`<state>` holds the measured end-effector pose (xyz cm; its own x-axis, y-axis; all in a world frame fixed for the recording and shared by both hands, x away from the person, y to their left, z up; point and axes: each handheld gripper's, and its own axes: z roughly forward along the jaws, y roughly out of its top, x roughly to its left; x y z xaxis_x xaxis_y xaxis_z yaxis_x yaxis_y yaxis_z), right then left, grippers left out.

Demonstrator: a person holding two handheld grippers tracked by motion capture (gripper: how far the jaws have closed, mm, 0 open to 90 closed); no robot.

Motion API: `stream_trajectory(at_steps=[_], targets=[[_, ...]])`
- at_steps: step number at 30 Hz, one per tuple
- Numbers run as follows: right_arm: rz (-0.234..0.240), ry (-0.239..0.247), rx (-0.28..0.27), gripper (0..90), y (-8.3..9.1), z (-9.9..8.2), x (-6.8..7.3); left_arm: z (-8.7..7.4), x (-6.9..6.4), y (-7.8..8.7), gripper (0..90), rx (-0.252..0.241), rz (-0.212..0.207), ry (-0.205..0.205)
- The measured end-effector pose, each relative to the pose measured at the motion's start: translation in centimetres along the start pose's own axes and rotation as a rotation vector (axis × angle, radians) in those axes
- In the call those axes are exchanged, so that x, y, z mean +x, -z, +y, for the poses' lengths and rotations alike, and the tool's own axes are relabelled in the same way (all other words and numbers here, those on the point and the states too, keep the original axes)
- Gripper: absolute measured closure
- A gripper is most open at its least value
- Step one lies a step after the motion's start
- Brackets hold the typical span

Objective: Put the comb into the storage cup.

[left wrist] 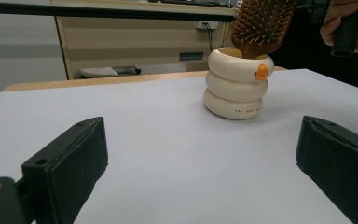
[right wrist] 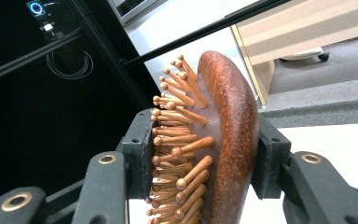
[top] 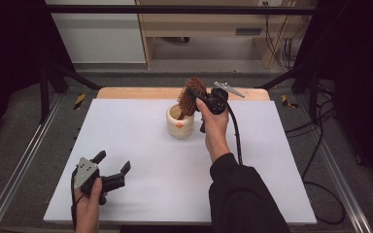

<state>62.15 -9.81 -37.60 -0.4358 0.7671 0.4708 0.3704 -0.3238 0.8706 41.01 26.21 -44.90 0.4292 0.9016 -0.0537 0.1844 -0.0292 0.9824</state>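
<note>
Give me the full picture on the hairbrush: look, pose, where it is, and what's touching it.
The hairbrush looks like reddish-brown wood, an oval paddle head with round-tipped wooden pins. It stands tilted, its lower end down inside the cream ringed cup. The right claw is shut on the head, one jaw on the pins, one on the smooth back.

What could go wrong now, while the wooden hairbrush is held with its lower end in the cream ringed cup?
1. The right gripper clamps the hairbrush across its bristles and curved back; on the uneven pins it might slip or twist.
2. The brush stands tilted in the cup. Released so, it may lean on the rim and tip the cup.
3. The left gripper rests open, away from the cup, so nothing steadies it.
</note>
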Motion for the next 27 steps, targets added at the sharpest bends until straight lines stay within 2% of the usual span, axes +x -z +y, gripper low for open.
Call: stream_trajectory(at_steps=[27], targets=[[-0.008,-0.032,0.0,48.8,0.02,0.03,-0.54,-0.06,-0.09,-0.12,2.1,0.008,-0.012,0.002]])
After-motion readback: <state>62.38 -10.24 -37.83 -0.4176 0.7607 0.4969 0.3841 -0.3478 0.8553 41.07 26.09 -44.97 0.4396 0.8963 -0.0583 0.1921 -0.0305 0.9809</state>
